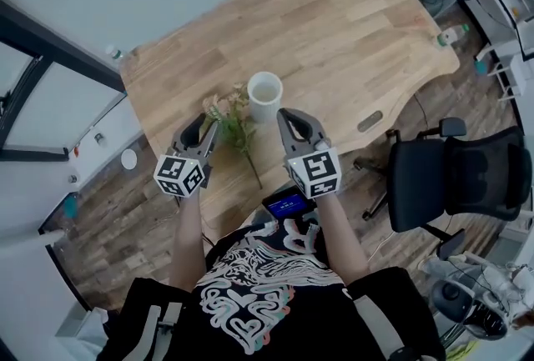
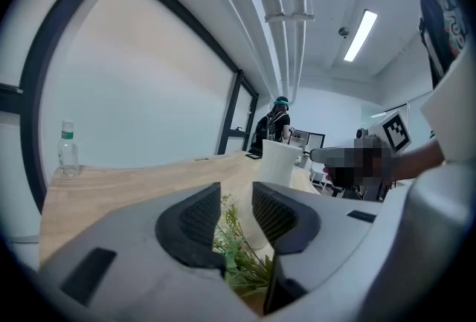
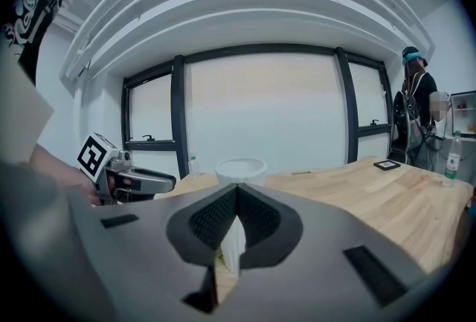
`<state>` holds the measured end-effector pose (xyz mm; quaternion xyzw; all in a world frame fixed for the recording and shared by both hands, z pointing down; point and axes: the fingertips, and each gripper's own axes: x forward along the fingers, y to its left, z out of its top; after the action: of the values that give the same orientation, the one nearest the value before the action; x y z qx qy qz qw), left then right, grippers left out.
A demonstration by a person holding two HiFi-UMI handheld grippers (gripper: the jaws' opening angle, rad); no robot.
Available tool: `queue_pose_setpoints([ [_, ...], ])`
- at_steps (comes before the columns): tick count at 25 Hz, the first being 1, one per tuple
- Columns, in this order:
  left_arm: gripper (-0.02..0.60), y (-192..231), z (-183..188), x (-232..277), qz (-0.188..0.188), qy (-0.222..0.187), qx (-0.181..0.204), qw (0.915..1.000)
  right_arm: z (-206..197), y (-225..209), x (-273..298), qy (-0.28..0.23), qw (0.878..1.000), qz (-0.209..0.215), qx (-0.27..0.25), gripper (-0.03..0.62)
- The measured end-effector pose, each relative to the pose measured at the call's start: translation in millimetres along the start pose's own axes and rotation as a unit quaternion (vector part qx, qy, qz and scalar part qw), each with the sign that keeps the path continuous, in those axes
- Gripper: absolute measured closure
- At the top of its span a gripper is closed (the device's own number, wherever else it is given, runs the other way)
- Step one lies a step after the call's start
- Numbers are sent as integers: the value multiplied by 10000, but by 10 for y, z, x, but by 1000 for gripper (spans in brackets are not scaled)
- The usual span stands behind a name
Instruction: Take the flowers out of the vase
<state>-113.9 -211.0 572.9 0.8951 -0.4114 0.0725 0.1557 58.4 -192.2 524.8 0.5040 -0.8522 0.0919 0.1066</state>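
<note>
Flowers (image 1: 232, 127) lie on the table (image 1: 350, 34) at the vase's (image 1: 265, 95) 8 o'clock, blooms partly hidden by the left gripper (image 1: 206, 124), whose jaws are spread and pinch nothing. The right gripper (image 1: 289, 115) has its jaws pressed together. The blue screen (image 1: 288, 203) carries writing too small to read.

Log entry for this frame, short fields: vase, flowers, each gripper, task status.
vase: white vase, upright on the wooden table, looks empty
flowers: flowers lying on the table beside the vase, stem towards the person
left gripper: left gripper jaws apart; the flowers show through the gap, and the pads are not pressing on them
right gripper: right gripper jaws together, nothing between them, vase just beyond
task status: flowers appear to be out of the vase
</note>
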Motion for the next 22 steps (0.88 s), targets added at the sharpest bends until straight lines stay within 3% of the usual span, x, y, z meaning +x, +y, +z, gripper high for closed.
queue_pose_setpoints([
  [2, 552, -1, 61, -57, 66, -37, 126, 9999, 40, 46, -21, -33, 10000, -8, -49, 589],
  [3, 578, -10, 88, -85, 82, -62, 164, 9998, 56, 65, -32, -50, 10000, -8, -65, 589],
  [22, 578, -746, 564, -660, -145, -672, 1017, 9924, 177, 486, -876, -328, 9979, -534, -147, 589],
])
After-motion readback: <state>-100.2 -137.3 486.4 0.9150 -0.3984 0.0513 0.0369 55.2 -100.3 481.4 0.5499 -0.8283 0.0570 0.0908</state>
